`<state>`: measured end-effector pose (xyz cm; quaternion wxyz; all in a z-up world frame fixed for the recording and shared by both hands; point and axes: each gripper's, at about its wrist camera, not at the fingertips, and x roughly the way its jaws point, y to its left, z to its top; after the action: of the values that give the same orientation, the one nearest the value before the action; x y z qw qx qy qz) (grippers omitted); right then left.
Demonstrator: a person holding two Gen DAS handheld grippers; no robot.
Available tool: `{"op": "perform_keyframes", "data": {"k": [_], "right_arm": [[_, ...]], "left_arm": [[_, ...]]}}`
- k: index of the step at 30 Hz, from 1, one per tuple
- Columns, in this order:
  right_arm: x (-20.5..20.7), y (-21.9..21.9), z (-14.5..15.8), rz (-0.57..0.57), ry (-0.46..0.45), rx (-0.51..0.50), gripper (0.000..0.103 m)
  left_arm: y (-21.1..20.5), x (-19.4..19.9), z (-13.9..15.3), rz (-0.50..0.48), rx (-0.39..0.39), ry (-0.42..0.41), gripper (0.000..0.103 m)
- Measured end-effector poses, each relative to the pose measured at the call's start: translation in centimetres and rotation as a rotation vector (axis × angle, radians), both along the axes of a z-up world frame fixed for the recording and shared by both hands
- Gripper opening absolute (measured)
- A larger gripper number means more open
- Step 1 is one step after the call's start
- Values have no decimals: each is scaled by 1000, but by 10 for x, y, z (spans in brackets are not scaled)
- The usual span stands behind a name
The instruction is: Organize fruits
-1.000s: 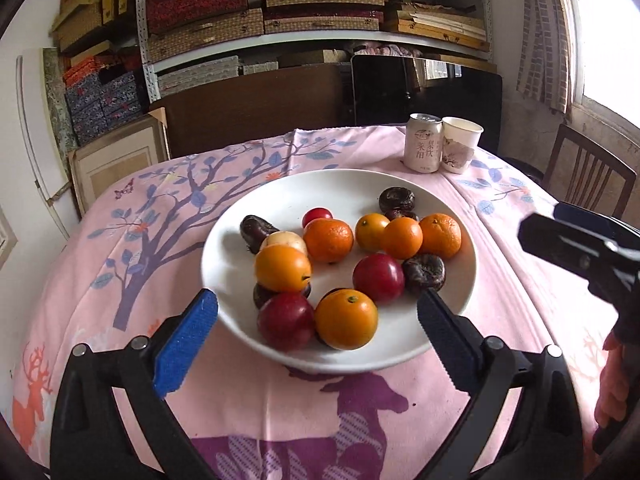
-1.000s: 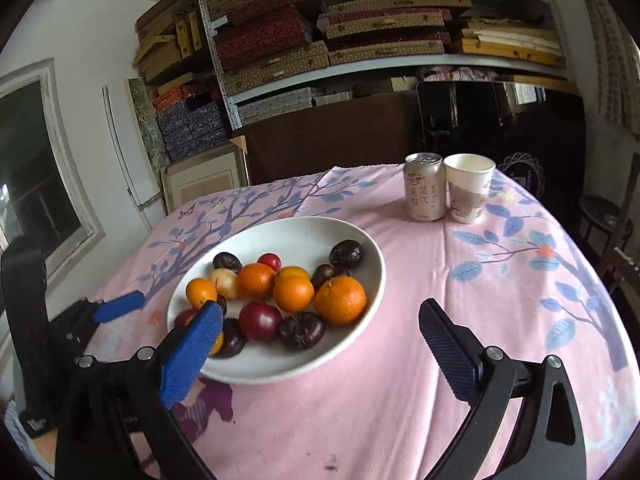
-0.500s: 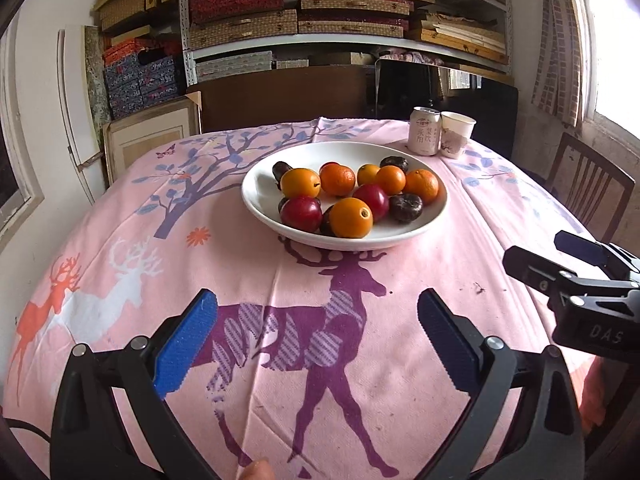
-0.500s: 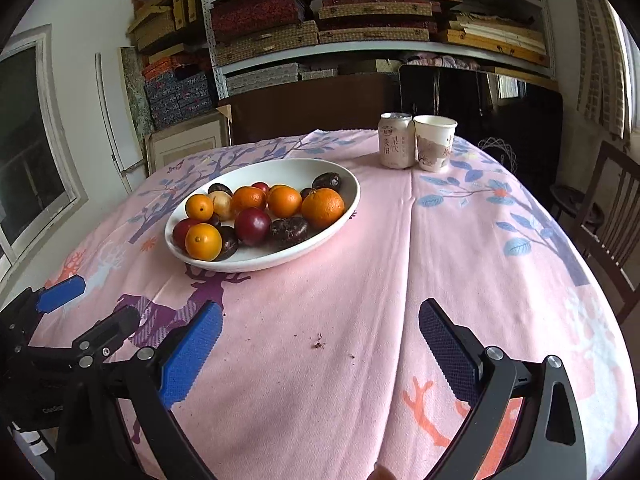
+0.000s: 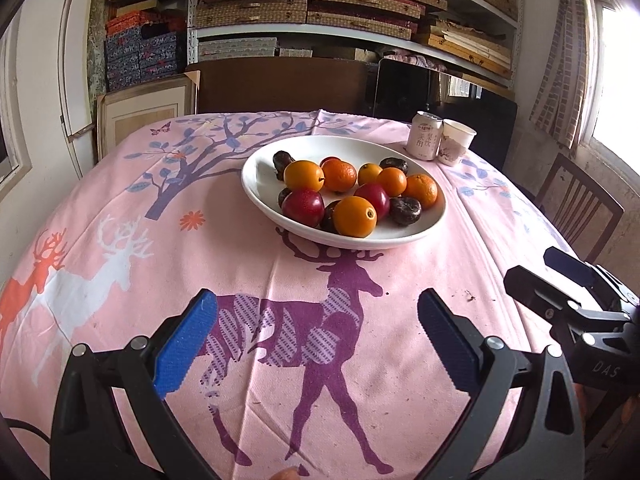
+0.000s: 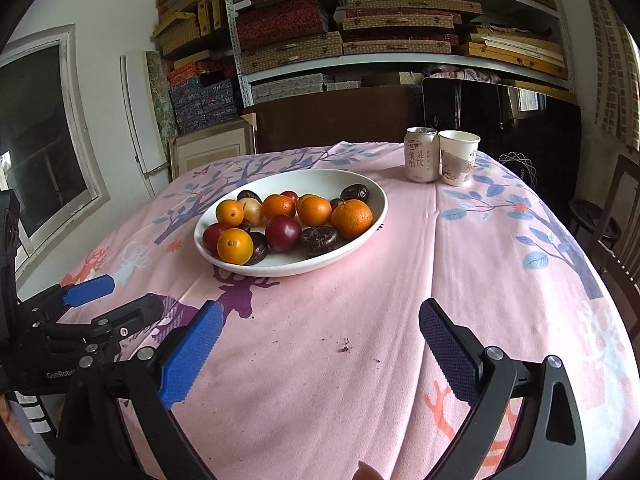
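Note:
A white plate (image 5: 260, 184) sits mid-table on the pink cloth, holding several oranges (image 5: 355, 216), red plums (image 5: 303, 207) and dark wrinkled fruits (image 5: 405, 211). It also shows in the right wrist view (image 6: 372, 188). My left gripper (image 5: 316, 344) is open and empty, held well back from the plate near the table's front edge. My right gripper (image 6: 320, 348) is open and empty, also near the front edge, to the right of the left one. Each gripper shows in the other's view: the right gripper (image 5: 560, 284), the left gripper (image 6: 116, 300).
A drink can (image 5: 426, 136) and a paper cup (image 5: 456, 142) stand at the table's far right. A wooden chair (image 5: 580, 204) stands to the right. Shelves of boxes (image 6: 360, 40) fill the back wall. Small dark crumbs (image 6: 344, 347) lie on the cloth.
Both grippers have pulled back from the plate toward the front edge of the table. Both stay open and empty. The fruits on the plate have not moved.

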<state>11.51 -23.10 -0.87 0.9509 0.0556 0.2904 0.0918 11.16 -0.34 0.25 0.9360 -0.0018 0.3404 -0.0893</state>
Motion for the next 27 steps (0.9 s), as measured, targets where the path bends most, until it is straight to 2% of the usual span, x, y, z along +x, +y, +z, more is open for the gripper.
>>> {"op": "perform_keyframes", "data": {"k": [14,18,27], "right_arm": [[-1,3,0,3,10,6,99],[-2,3,0,3,8,7,99],[-1,4,-1,3,15,11,99]], "left_arm": [[-11,-3,3,42,115,-25,98],[-13,-10,8,60,146,-69,98],[-15,-13,9,32,133,-73,98]]}}
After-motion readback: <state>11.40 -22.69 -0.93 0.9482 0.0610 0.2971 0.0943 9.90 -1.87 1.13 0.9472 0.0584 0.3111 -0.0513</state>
